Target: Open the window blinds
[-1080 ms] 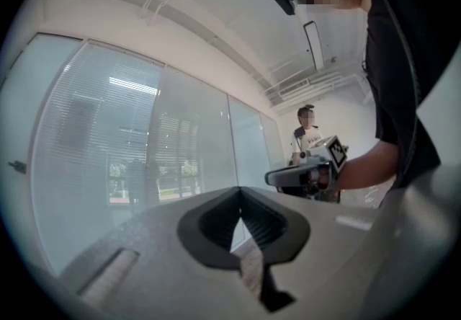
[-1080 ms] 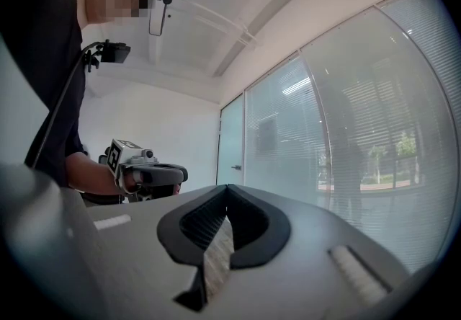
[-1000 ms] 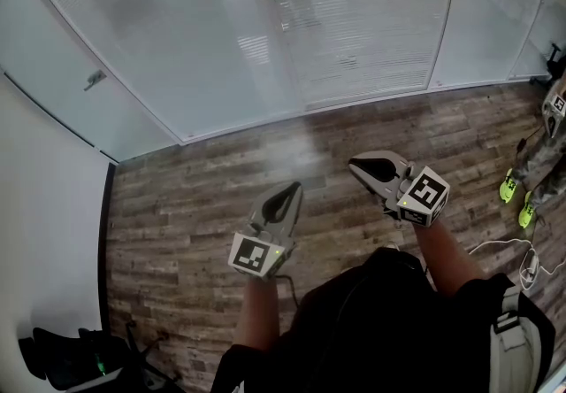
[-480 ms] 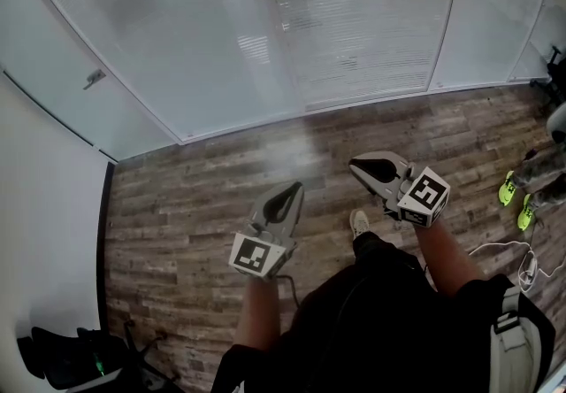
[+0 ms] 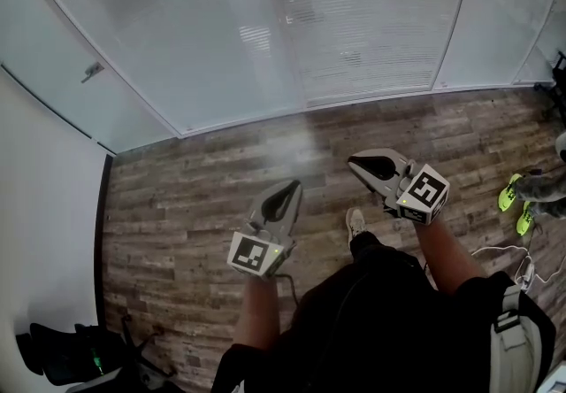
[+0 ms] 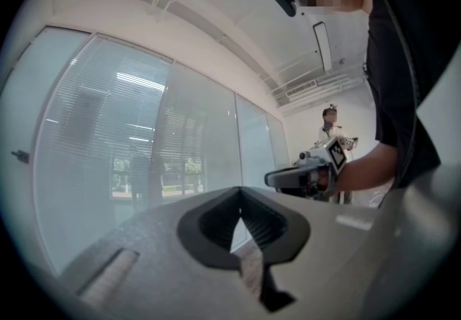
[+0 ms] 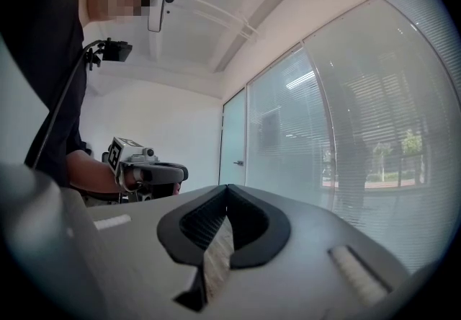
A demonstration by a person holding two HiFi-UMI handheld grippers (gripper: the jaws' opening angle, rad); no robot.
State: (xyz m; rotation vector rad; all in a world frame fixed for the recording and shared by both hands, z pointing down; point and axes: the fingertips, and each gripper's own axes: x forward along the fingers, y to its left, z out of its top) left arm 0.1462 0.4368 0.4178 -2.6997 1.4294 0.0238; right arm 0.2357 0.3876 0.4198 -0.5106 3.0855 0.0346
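Both claws closed and empty: left gripper (image 5: pixel 286 194) and right gripper (image 5: pixel 369 166) sit lower centre, aimed at the glass wall (image 5: pixel 150 55). Blinds (image 5: pixel 371 37) span the top of frame, slats look shut, well apart from both grippers. Wood floor (image 5: pixel 177 196) lies between. Task looks unstarted; no cord or wand visible.

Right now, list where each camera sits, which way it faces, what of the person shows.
Head view: on the head, facing steeply down at brown plank floor and white slatted window blinds; forearms, left gripper, right gripper show.
Left gripper view: along its shut jaws toward the blinds; right forearm shows.
Right gripper view: likewise; left forearm shows.
Shared: blinds.
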